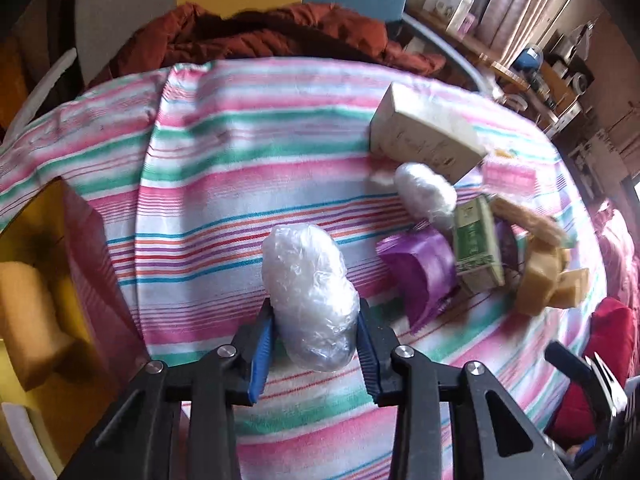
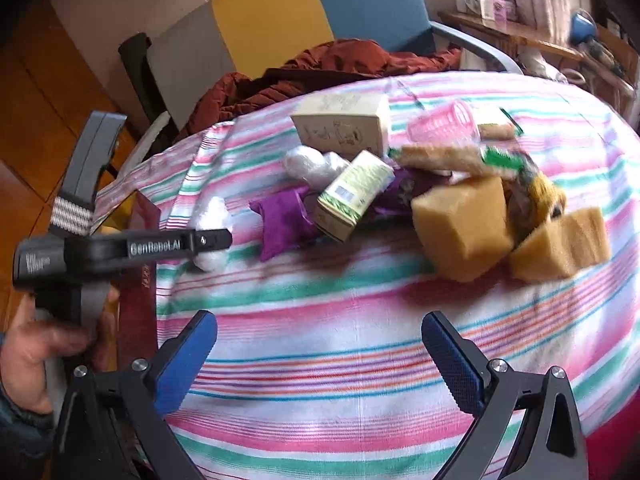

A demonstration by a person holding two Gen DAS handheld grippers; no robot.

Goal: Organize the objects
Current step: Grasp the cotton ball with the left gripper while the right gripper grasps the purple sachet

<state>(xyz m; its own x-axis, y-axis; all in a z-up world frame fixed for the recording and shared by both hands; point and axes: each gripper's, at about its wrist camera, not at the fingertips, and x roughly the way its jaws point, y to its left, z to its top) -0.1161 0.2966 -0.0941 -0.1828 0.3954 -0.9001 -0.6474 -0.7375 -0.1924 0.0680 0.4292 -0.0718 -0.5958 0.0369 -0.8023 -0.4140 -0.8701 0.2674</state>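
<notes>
My left gripper [image 1: 316,320] is shut on a clear plastic-wrapped bundle [image 1: 308,284] and holds it above the striped cloth [image 1: 224,184]. The bundle also shows in the right wrist view [image 2: 212,220], behind the left gripper's body [image 2: 120,246]. A pile lies on the cloth: a cream box [image 2: 344,126], a second wrapped bundle [image 2: 308,164], a green-labelled box [image 2: 352,196], a purple pouch [image 2: 280,220], a pink cup [image 2: 444,126] and yellow sponges [image 2: 464,224]. My right gripper [image 2: 320,344] is open and empty, near of the pile.
A yellow box [image 1: 48,216] with a sponge [image 1: 32,316] inside stands at the left edge of the cloth. A rust-red jacket [image 1: 272,36] lies on a chair behind the table. Shelves with clutter [image 1: 540,64] stand at the back right.
</notes>
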